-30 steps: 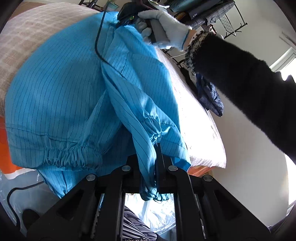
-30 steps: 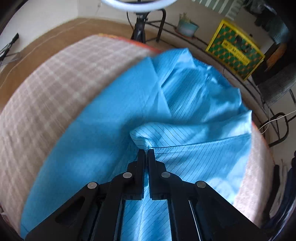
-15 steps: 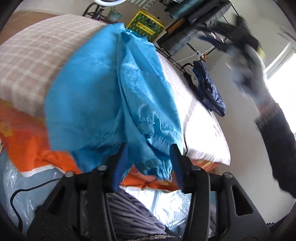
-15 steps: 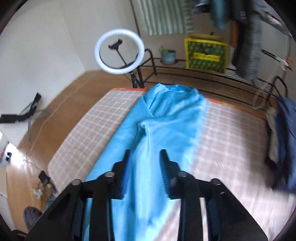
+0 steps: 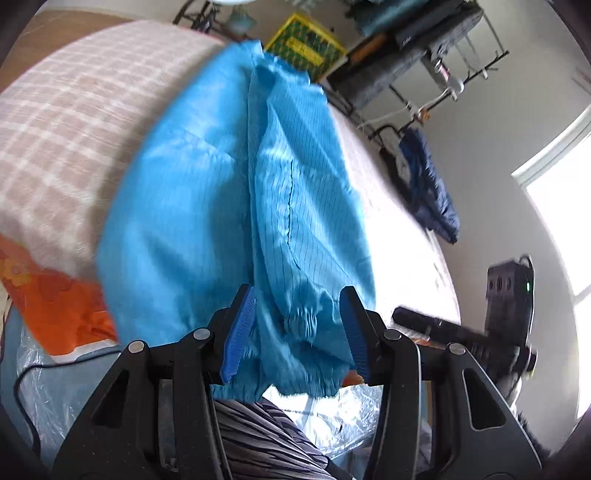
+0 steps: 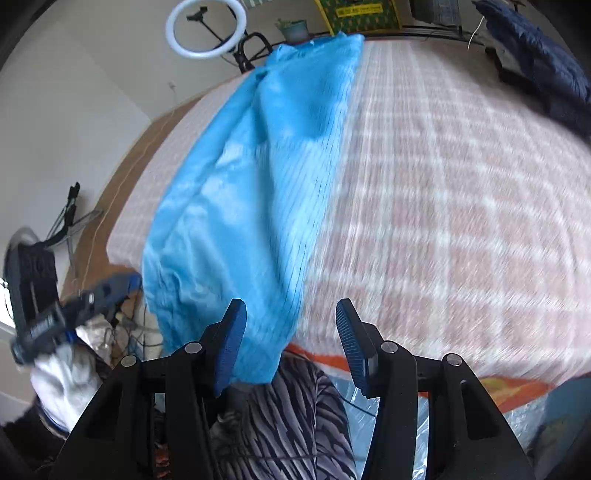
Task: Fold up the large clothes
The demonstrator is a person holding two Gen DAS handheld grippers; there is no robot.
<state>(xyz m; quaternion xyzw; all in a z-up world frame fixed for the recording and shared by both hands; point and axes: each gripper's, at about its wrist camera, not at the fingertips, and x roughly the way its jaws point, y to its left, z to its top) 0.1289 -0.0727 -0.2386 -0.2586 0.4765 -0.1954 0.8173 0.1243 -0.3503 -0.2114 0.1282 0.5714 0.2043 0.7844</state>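
A large blue pinstriped garment [image 5: 229, 192] lies lengthwise on the checked bed, folded into a long strip with a sleeve laid over it. Its gathered cuff [image 5: 303, 317] and hem hang over the near bed edge. My left gripper [image 5: 295, 325] is open and empty, with the cuff hanging between and just beyond its blue pads. In the right wrist view the garment [image 6: 258, 166] runs from the far end to the near edge. My right gripper [image 6: 291, 339] is open and empty, just above the near edge, beside the garment's right side. The left gripper [image 6: 66, 317] shows blurred at the far left.
The checked pink and white bed cover [image 6: 461, 184] stretches to the right of the garment. A dark blue jacket [image 5: 428, 184] lies at the far side. A ring light [image 6: 205, 31], a yellow crate [image 5: 303, 48] and clothes racks stand beyond. An orange sheet [image 5: 55, 295] and clear plastic hang below the near edge.
Both grippers have let go of the garment and opened. Both have pulled back toward the near edge of the bed. The sleeve now lies on the garment.
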